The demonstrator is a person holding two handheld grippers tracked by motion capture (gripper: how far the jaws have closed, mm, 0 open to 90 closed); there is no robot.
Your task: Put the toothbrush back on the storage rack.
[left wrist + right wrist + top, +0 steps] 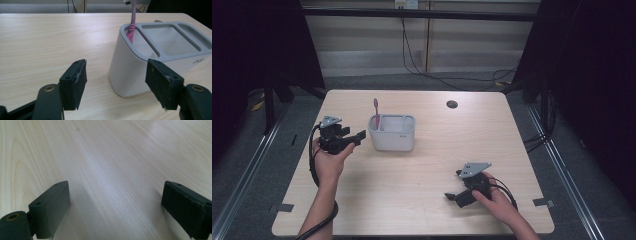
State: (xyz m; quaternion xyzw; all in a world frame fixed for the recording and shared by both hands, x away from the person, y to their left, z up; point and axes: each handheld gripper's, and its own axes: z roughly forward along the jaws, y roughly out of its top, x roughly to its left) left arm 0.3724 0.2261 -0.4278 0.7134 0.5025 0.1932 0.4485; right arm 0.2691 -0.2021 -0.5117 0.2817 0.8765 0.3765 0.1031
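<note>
A grey-white toothbrush holder [392, 137] with three compartments stands left of the table's middle. In its left end compartment a pink toothbrush [376, 112] stands upright. My left gripper [357, 136] hovers just left of the holder and points at it, open and holding nothing. In the left gripper view the holder [125, 65] sits just beyond the jaws of the left gripper [115, 63], and the toothbrush [132, 25] rises from the nearest slot. My right gripper [451, 196] rests low near the front right and points left. In its own view the right gripper [116, 186] is open over bare wood.
The light wooden table [432, 165] has a round cable hole [452, 104] at the back. Small tape marks [542, 202] sit near the front corners. Cables lie on the floor behind the table, and dark curtains hang at both sides.
</note>
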